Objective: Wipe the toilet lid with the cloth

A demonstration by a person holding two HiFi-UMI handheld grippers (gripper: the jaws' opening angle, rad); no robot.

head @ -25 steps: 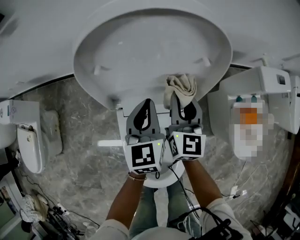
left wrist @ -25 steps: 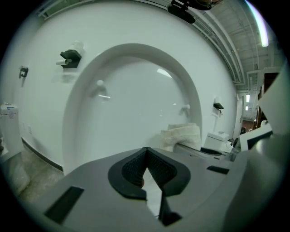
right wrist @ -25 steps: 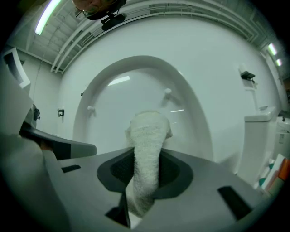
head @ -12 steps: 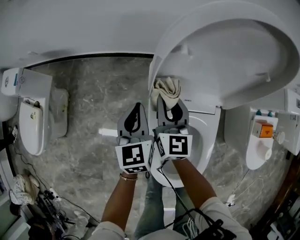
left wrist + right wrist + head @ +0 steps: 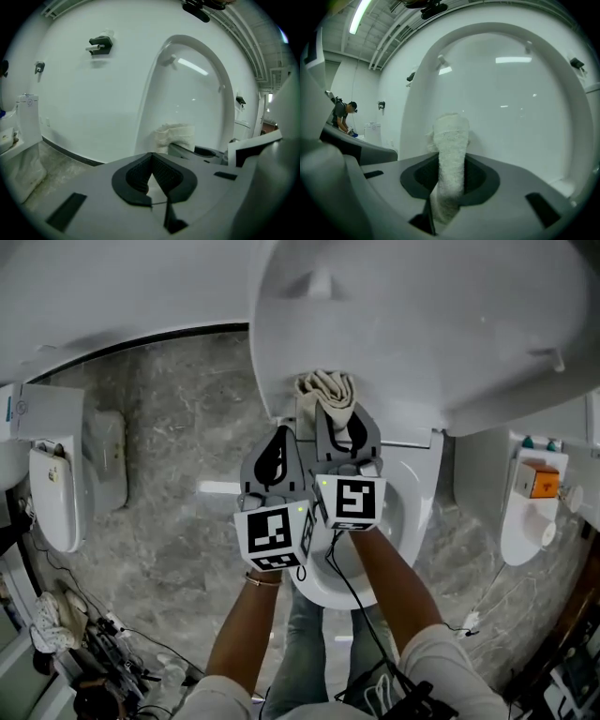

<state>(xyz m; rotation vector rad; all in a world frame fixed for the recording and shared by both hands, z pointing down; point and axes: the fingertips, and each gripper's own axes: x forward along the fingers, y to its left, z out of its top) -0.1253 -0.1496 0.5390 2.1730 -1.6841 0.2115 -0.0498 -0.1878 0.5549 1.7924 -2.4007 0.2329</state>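
Note:
The white toilet lid (image 5: 441,324) stands raised above the bowl (image 5: 408,512). A beige cloth (image 5: 325,390) is bunched against the lid's lower left part, close to the hinge. My right gripper (image 5: 335,416) is shut on the cloth, which stands up between its jaws as a rolled strip (image 5: 451,150) in front of the lid (image 5: 511,93). My left gripper (image 5: 279,439) hangs just left of it, shut and holding nothing. In the left gripper view the cloth (image 5: 176,136) shows to the right, against the lid (image 5: 187,103).
Another toilet (image 5: 56,493) stands at the left and a white fixture with an orange part (image 5: 532,512) at the right. Cables (image 5: 103,652) lie on the marble floor at the lower left. A person (image 5: 342,117) crouches far off at the left.
Both grippers have moved together leftward and lower across the lid's lower part. The cloth stays in the right gripper. The left gripper stays shut.

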